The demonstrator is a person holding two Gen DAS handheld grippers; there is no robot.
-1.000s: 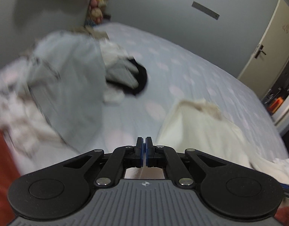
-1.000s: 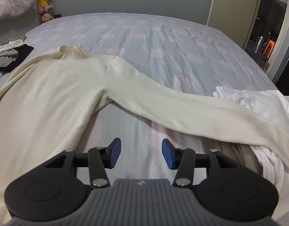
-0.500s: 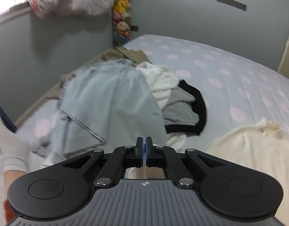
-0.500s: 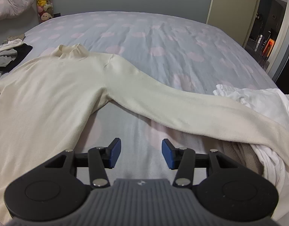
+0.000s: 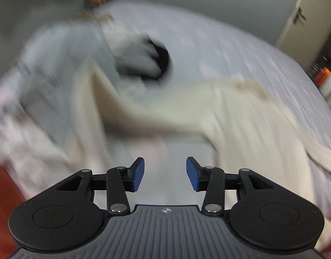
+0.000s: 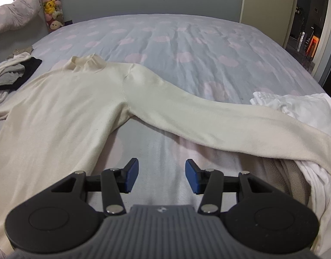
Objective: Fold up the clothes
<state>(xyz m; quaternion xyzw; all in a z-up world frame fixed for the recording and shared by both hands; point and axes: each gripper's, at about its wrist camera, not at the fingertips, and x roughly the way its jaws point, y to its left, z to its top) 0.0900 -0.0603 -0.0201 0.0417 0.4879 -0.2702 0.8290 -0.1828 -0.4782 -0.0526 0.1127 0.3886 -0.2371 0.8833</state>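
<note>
Right wrist view: cream sweater (image 6: 64, 103) spread flat mid-frame for folding, both grippers (image 6: 161, 177) (image 5: 165, 173) empty, left jaws just opened.

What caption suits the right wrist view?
Open right hand-held gripper above a cream sweater spread flat on the dotted bed.

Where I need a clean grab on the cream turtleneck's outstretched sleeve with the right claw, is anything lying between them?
Nothing visible does. The right claw is open over bare bedsheet, and the sleeve of the cream turtleneck lies just ahead, uncovered. Only the sleeve's far end drapes over the white garment to the right.
</note>
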